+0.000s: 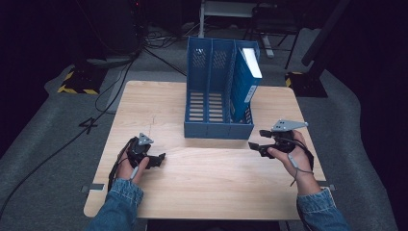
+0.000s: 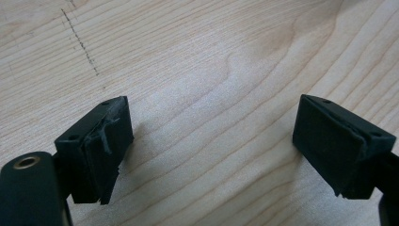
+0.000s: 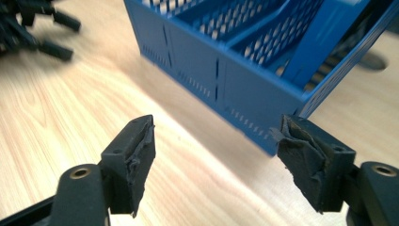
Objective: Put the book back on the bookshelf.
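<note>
Pale wood counter (image 1: 202, 183). Blue file rack (image 1: 219, 91) stands at the far middle, three slots running near to far; a blue book (image 1: 246, 79) leans in its right slot. Right tongs (image 1: 262, 141), open and empty, lie just near-right of the rack, nearer than the left tongs (image 1: 156, 159), wide, empty, near-left.

A pale wooden table (image 1: 207, 178) with a clear grain stands on grey carpet (image 1: 43, 144). Toward its far edge, about midway across, sits a blue file rack (image 1: 214, 96) with three upright compartments and slotted walls. In the rack's right compartment a blue folder (image 1: 246, 82) with a white top edge leans tilted. A faint dotted pencil line (image 2: 80, 42) marks the wood on the left half. A black cable (image 1: 57, 144) runs across the carpet left of the table.
</note>
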Demonstrator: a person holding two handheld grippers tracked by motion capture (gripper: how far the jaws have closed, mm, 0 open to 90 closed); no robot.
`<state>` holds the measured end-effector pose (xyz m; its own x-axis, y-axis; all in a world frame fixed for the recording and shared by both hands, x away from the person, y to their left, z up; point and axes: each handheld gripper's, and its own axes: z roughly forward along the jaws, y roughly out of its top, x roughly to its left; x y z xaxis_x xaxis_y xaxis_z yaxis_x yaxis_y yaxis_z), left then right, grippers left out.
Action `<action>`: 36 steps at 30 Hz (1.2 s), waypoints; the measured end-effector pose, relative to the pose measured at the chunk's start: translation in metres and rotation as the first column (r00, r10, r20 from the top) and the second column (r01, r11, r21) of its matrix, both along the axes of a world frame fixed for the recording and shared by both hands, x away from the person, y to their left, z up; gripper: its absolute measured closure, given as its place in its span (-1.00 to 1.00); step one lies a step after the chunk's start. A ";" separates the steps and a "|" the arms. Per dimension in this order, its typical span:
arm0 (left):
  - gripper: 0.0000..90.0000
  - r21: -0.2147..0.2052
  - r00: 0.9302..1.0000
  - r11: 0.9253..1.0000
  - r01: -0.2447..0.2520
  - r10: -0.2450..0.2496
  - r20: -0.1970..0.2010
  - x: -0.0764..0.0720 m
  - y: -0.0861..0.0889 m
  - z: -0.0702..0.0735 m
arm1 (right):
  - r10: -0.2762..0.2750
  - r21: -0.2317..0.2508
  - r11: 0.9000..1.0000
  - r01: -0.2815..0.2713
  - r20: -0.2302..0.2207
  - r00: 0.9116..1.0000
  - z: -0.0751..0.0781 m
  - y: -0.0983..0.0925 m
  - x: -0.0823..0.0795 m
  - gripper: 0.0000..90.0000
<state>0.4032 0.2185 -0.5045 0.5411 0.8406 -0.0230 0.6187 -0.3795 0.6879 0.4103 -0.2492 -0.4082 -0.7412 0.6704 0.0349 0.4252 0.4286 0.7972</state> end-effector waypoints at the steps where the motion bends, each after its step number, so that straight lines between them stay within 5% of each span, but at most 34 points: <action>1: -0.71 -0.001 1.000 1.000 0.000 0.000 0.000 0.000 0.000 0.000 | 0.005 -0.009 1.000 -0.005 -0.011 1.000 -0.005 0.001 0.001 -0.36; 11: -0.73 -0.002 1.000 1.000 -0.001 0.001 -0.004 0.000 0.000 0.000 | 0.019 -0.059 0.998 -0.023 -0.076 0.997 -0.050 0.007 0.002 -0.40; 20: -0.74 0.003 1.000 1.000 -0.004 0.004 -0.004 0.001 0.000 0.000 | -0.021 -0.040 0.999 0.019 -0.052 0.998 -0.080 0.006 -0.002 -0.46; 30: -0.75 0.003 1.000 1.000 -0.006 0.006 -0.003 0.001 -0.001 0.000 | -0.023 -0.104 0.994 0.018 -0.042 0.999 -0.095 0.006 0.000 -0.62; 36: -0.75 0.002 1.000 1.000 -0.006 0.006 -0.003 0.001 -0.001 0.000 | -0.045 -0.098 0.994 0.040 -0.041 0.998 -0.097 0.007 0.000 -0.71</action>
